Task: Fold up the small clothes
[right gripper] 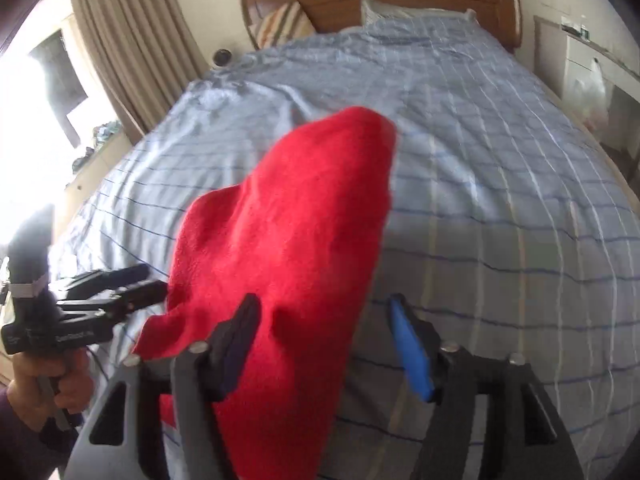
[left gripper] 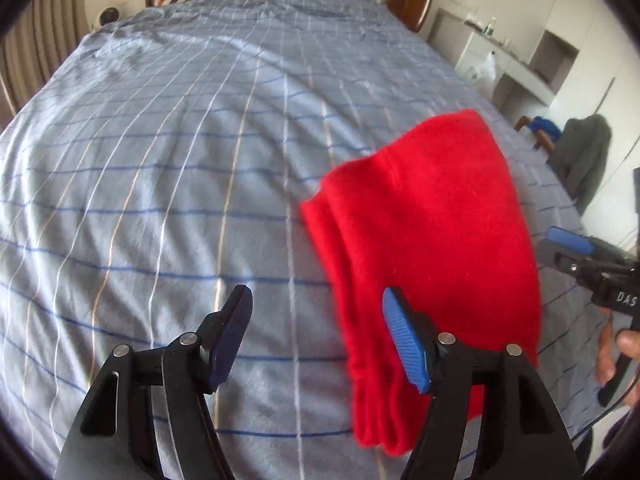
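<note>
red fleece, that's what i'm working with here: a small red garment point(left gripper: 424, 216) lying on the blue checked bedspread point(left gripper: 160, 184), already doubled over at least once going by the stacked edges along its left side.

starting from the left: my left gripper point(left gripper: 316, 336) has its jaws spread apart with nothing between the pads, only bedspread showing in the gap. its right-hand finger point(left gripper: 406, 340) overlaps the garment's left edge in the picture, can't tell if it actually touches. moving right, the garment sits in the middle, and in the right wrist view it looks bunched and a bit raised at the near end. my right gripper point(right gripper: 326, 344) is also spread, and the cloth runs past its left finger and into the gap, but the pads aren't pressing on it.

my read is i'm between grabs, lining up the next fold. to do it well i'd pinch both near corners through all layers at once, lift evenly, and lay it over so the edges line up. main risk is catching only the top layer and undoing the fold.
</note>
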Available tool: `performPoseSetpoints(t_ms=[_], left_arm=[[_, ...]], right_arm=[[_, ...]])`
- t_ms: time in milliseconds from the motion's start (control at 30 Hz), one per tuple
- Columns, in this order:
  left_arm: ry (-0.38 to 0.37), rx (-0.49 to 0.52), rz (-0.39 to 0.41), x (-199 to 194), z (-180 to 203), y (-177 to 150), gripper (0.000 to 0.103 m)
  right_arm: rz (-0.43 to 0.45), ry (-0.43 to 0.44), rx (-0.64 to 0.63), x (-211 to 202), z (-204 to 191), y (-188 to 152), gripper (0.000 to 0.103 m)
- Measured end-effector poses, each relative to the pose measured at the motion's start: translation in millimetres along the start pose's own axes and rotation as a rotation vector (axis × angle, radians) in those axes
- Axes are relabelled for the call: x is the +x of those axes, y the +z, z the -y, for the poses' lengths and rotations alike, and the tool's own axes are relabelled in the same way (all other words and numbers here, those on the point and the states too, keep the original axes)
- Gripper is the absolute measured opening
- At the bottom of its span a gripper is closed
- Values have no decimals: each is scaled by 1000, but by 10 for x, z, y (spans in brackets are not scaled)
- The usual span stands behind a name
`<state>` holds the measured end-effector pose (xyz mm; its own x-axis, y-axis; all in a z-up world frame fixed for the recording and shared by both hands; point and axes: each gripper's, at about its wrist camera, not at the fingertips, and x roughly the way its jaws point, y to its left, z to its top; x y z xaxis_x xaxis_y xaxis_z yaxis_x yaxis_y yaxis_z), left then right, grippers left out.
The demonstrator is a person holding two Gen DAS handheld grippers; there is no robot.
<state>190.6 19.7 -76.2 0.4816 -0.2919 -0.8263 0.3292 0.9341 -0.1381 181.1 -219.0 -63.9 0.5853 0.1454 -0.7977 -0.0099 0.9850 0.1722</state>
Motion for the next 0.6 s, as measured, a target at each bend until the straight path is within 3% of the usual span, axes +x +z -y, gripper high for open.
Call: performPoseSetpoints(t_ms=[100,167,200,267,367,600], left_arm=[[108,57,55,-209,51,-375,76],[181,105,123,-480,182,-523,97],[212,118,160,-636,253,-570,101],[231,113,222,-943,371,-621,103],[278,72,235,-1289,475,-636,103],[295,11,202,-1759,504,-858,103]], right_arm=[[-49,-111,33,-50,311,-496,77],[-36,-139,39,-238,313,-762,83],[-22,-140,36,-356,260,-858,87],[16,-137,34,-618,83,-972,90],[79,-159,18,-1008,-265,-1005,99],[183,-195,-20,-1621,-852,-1026,103]])
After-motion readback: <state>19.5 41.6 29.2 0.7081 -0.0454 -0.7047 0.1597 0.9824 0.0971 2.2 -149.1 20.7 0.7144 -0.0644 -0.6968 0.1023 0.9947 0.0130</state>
